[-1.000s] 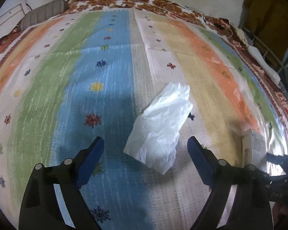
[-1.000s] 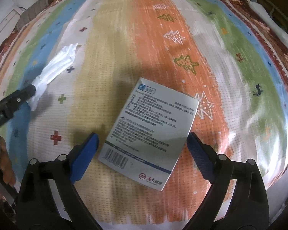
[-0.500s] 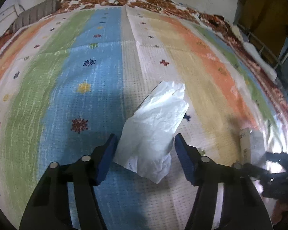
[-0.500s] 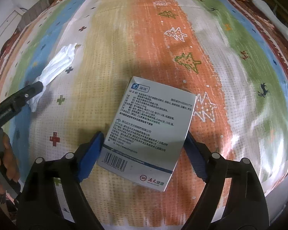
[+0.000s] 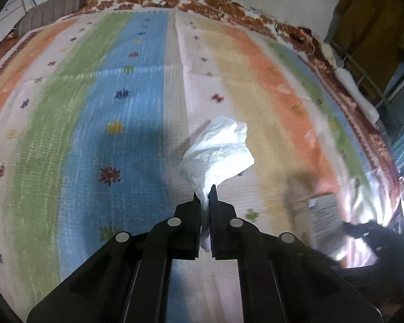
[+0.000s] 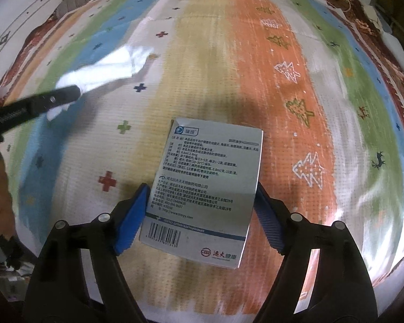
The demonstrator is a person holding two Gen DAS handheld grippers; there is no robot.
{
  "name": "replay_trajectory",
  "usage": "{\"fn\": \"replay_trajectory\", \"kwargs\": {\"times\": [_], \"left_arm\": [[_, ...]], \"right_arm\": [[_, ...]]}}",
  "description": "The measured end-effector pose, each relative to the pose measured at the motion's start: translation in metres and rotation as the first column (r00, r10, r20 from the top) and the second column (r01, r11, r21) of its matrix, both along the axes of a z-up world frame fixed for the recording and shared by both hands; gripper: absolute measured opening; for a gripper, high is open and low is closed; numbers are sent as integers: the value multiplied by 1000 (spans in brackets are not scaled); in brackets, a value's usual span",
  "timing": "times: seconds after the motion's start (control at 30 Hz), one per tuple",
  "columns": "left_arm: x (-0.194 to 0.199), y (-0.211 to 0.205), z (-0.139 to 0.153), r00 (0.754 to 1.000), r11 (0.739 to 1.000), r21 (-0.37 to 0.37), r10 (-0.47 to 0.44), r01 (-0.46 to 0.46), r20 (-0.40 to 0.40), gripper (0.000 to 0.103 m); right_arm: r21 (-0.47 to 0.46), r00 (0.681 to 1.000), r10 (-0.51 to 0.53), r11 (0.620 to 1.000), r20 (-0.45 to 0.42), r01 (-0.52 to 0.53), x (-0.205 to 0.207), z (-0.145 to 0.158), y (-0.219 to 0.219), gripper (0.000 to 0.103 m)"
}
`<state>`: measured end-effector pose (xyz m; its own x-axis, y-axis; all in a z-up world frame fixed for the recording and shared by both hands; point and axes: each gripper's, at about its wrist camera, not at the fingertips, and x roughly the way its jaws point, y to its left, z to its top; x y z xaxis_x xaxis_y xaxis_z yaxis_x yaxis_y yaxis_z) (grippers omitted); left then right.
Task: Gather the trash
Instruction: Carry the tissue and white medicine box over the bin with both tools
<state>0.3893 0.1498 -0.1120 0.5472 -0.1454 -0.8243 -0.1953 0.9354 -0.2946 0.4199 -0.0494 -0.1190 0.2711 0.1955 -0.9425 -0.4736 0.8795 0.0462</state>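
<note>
My left gripper (image 5: pixel 205 192) is shut on a crumpled white tissue (image 5: pixel 218 150), which sticks out ahead of the jaws above the striped bedspread (image 5: pixel 94 123). The tissue also shows blurred in the right wrist view (image 6: pixel 105 67), with the left gripper's black jaw (image 6: pixel 35 106) on it. My right gripper (image 6: pixel 202 191) is shut on a grey-white medicine box (image 6: pixel 204 188) with printed text and a barcode; the blue pads (image 6: pixel 133 220) press both its long sides. The box also shows in the left wrist view (image 5: pixel 323 220) at lower right.
The bedspread has green, blue, white, tan and orange stripes with small motifs. A grey striped pillow (image 5: pixel 54 13) lies at the far left end. A bed rail and a white roll (image 5: pixel 358 91) run along the right edge.
My left gripper closed on the tissue and lifted it off the bedspread. My right gripper closed its pads onto the sides of the medicine box.
</note>
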Motion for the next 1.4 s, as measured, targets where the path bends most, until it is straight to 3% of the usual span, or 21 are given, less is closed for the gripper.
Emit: {"fn": "replay_trajectory", "kwargs": {"times": [0.07,0.13,0.2,0.3,0.4,0.9,1.1,1.4], "left_arm": [[-5,-3,11,1000,1000,-16,2,-2,8,4],[-16,-5,19,999,994,-111,6,-2,37,4],[-25,-8,21,999,987,-158,19,-12,44,4],[-34,-19,23,1000,991,-132,23,-22,3,4],[-43,-29,37,1000,994,-107,5,-4,14,4],[-111,-37,85,996,991,-134,42,-32,75,4],[-143,-53,105,993,1000,-24,22,-20,117,4],[-173,-63,115,992,999,22,31,-34,124,4]], "right_arm": [[14,1000,15,1000,-3,-15,-3,6,2,71],[35,1000,30,999,-8,-30,-7,11,5,71],[48,999,36,998,-8,-36,-9,15,5,71],[69,999,40,997,-7,-40,-14,23,3,71],[98,999,45,994,7,-46,-23,36,-1,71],[147,993,69,986,100,-83,-73,89,-19,70],[158,984,91,981,150,-115,-96,108,-27,70],[219,981,94,967,172,-131,-133,129,-49,70]]}}
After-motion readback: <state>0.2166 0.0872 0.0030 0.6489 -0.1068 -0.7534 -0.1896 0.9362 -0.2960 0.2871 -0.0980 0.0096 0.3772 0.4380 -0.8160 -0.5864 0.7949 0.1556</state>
